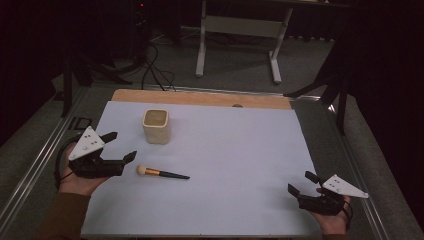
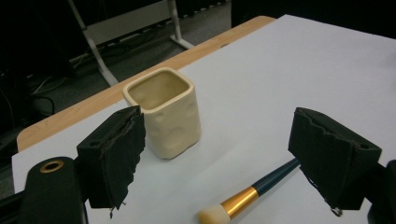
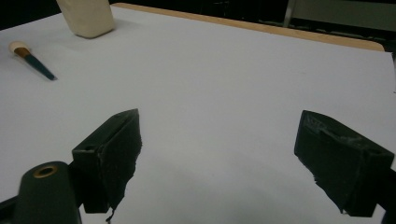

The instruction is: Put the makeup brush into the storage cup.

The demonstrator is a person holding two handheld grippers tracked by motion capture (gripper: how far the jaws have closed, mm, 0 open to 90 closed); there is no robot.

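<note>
The right gripper (image 1: 300, 184) is resting at the near right corner of the white sheet (image 1: 240, 150), its jaws standing wide apart with nothing between them, well away from everything else. Farther in, at the left edge, the left gripper (image 1: 122, 146) is sitting with its jaws likewise spread and holding nothing, aiming toward the brush (image 1: 161, 173), which is lying flat on the sheet just right of it, bristle head pointing left and dark handle running right. In the left gripper view the brush (image 2: 250, 195) is lying between and just beyond the jaws, its pale head nearest, then a gold ferrule, then the dark handle. It is looking light and stiff along the handle, with a soft head that would be squashing under a pinch; the ferrule or the handle just behind it is probably the best place to take hold, and the smooth, thin handle may be rolling or slipping. Beyond the brush, the cream cup (image 1: 156, 126) is standing upright near the far left of the sheet, open-topped and looking empty inside; it is probably ceramic, so fragile and fairly heavy.
</note>
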